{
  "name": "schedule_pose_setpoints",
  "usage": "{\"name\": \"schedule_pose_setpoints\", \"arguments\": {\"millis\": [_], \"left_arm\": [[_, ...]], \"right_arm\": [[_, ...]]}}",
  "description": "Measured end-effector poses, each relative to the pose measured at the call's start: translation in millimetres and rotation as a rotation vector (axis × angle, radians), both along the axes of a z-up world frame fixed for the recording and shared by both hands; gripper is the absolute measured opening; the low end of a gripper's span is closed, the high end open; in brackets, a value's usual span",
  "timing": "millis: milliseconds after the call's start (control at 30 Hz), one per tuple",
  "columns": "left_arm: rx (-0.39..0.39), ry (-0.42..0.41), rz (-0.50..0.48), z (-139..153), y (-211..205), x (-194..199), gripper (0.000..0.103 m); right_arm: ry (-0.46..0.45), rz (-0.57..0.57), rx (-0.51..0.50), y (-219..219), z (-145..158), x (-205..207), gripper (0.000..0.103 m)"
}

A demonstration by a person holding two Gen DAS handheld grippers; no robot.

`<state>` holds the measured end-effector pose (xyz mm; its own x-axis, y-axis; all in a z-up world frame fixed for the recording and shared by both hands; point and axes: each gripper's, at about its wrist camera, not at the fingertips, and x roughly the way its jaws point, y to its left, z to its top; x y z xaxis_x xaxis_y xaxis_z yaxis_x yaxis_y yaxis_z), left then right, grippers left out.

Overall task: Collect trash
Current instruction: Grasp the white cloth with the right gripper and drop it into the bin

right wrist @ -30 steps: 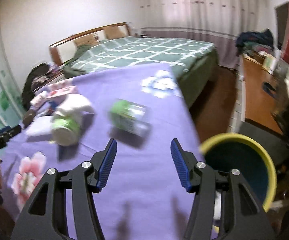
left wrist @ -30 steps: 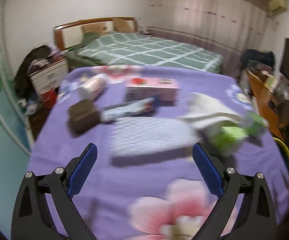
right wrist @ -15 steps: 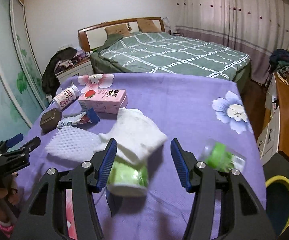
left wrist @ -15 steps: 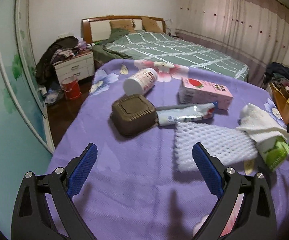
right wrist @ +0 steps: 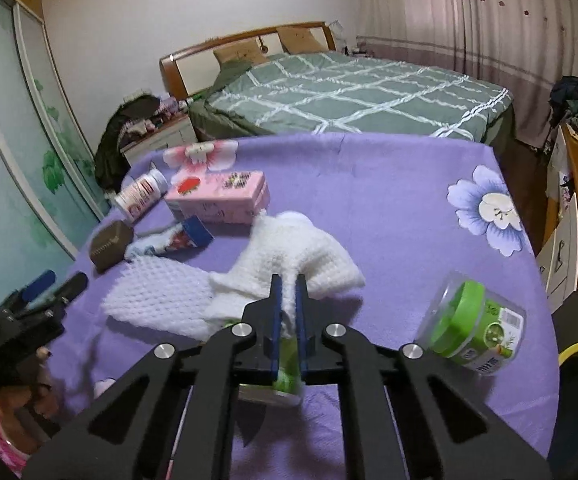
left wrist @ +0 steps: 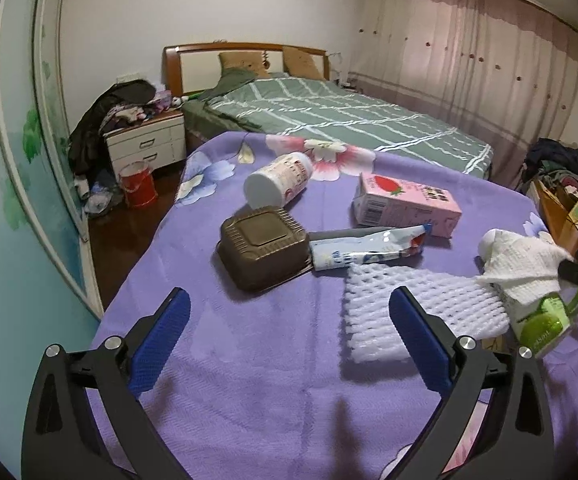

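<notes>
On the purple cover (right wrist: 389,184), near its front edge, a white paper towel (right wrist: 301,248) lies over a green cup (left wrist: 545,320). The right claw (right wrist: 287,288) has just closed and pinches a fold of it. The towel looks soft and light; it may tear, so a bunched fold is best. The left claw (left wrist: 289,320) is wide open and holds nothing. The pink box (right wrist: 221,196) shows a strawberry; its writing is too small to read.
</notes>
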<state>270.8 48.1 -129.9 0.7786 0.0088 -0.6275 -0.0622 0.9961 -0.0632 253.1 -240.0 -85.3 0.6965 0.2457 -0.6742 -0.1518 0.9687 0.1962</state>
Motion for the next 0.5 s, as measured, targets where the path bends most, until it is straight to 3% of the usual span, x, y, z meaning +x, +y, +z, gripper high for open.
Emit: {"name": "schedule_pose_setpoints", "arguments": {"millis": [300, 500], "left_arm": [[-0.007, -0.011, -0.01, 3, -3, -2, 0.098], [-0.005, -0.014, -0.01, 3, -2, -3, 0.098]], "right_arm": [[-0.165, -0.025, 0.049, -10, 56, -46, 0.006], [-0.227, -0.135, 0.054, -56, 74, -86, 0.006]]}}
